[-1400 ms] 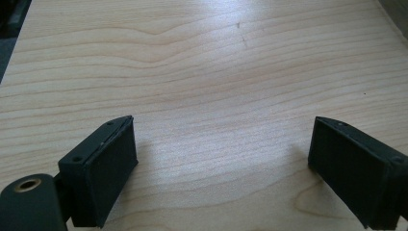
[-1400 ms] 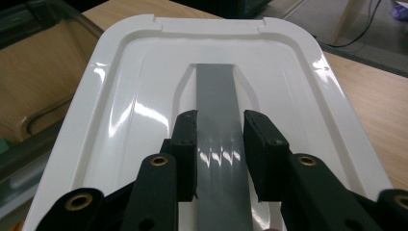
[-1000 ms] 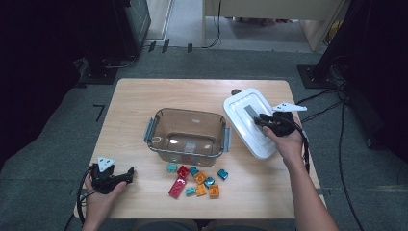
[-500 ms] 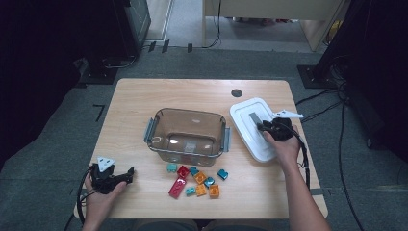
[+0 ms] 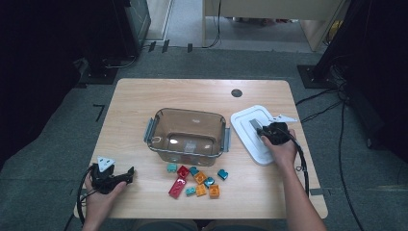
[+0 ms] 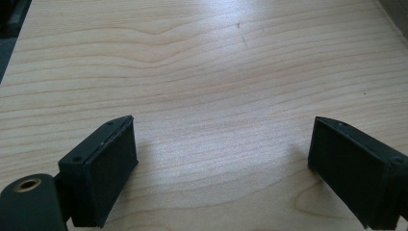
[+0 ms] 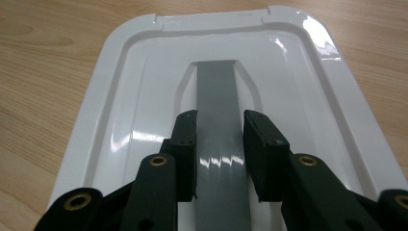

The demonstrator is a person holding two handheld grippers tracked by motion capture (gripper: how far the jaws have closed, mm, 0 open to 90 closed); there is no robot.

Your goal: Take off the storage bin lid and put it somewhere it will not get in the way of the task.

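Observation:
A white lid [image 5: 248,139] with a grey handle strip [image 7: 216,86] lies flat on the table, right of the clear brown container [image 5: 190,111]. My right gripper [image 5: 261,129] is shut on that strip, and in the right gripper view the two jaws [image 7: 220,139] press on the strip's two edges over the white lid [image 7: 139,101]. My left gripper [image 5: 129,174] rests low at the table's front left. In the left gripper view it stands wide open [image 6: 221,163] over bare wood.
Several small bricks [image 5: 198,178] in red, orange and teal lie in a loose group in front of the container. A dark round hole [image 5: 236,93] sits near the table's far edge. The wooden table [image 5: 139,96] ends close to the lid's right side.
My right gripper has come down toward me with the lid, which was raised and tilted and now lies on the table. The left gripper has stayed put.

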